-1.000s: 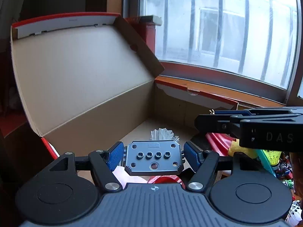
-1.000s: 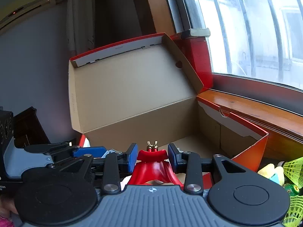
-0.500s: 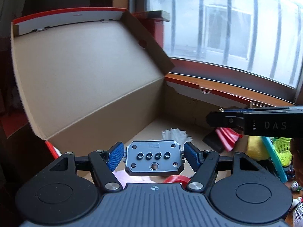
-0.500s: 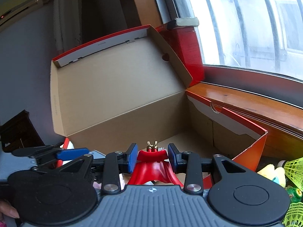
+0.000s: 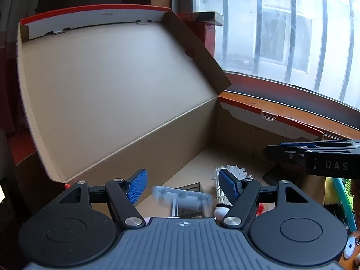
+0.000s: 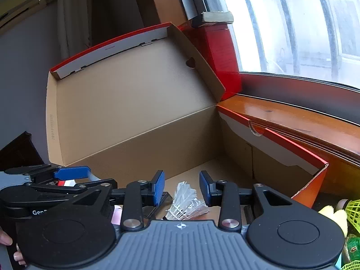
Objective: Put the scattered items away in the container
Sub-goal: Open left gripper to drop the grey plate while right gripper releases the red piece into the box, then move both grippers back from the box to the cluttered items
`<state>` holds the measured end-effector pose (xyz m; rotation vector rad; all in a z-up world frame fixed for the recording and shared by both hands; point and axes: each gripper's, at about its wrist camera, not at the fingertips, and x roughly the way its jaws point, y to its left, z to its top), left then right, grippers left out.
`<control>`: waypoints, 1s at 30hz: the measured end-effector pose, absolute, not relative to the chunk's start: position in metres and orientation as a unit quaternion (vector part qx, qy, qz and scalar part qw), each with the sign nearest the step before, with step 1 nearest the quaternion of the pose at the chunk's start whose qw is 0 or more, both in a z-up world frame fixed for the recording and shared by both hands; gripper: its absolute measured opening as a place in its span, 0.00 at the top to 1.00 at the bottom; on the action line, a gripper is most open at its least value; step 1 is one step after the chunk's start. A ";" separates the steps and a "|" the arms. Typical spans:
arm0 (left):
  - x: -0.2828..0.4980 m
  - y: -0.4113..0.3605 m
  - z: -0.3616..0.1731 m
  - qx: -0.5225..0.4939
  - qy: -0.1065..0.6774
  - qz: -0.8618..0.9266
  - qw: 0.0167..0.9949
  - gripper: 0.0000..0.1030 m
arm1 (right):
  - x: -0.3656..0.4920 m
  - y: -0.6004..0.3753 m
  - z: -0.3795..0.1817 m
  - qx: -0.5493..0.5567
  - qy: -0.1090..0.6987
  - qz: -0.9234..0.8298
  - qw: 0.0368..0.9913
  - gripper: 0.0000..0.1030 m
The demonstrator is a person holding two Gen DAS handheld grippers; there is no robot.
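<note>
Left gripper opening; blurred grey block, maybe falling, over box.

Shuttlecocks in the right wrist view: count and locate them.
3. A white shuttlecock lies inside the box; one yellow shuttlecock sits outside it at the right edge, another at the bottom right corner. More may be hidden.

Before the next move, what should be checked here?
1. Is the box lid open: ok.
2. Are the left fingers clear of the grey part: ok. They are opening, and the blurred part between them touches neither.
3. Has the grey part settled in the box: cannot tell.
4. Are the right fingers empty: ok.
5. Is everything tidied: not ok. The yellow shuttlecocks lie outside the box.
</note>
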<state>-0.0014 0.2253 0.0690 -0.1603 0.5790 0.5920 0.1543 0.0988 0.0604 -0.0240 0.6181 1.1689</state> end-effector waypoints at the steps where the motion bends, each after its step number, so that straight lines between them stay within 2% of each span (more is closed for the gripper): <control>1: 0.000 0.226 0.069 -0.078 0.281 0.286 0.913 0.28 | 0.155 0.098 0.061 -0.009 0.286 0.541 0.791 0.60; 5: 0.004 0.225 0.067 -0.076 0.284 0.285 0.912 0.24 | 0.159 0.093 0.062 -0.004 0.285 0.535 0.795 0.56; 9: 0.001 0.225 0.067 -0.076 0.290 0.279 0.912 0.13 | 0.160 0.085 0.064 0.002 0.286 0.527 0.800 0.49; 17: -0.013 0.203 0.070 -0.060 0.289 0.248 0.923 0.07 | 0.149 0.047 0.079 0.016 0.271 0.510 0.816 0.34; 24: -0.030 0.170 0.080 -0.043 0.271 0.201 0.940 0.02 | 0.128 0.009 0.089 0.018 0.267 0.494 0.827 0.29; 30: -0.041 0.147 0.082 -0.045 0.275 0.166 0.946 0.01 | 0.107 -0.010 0.090 0.013 0.274 0.487 0.829 0.28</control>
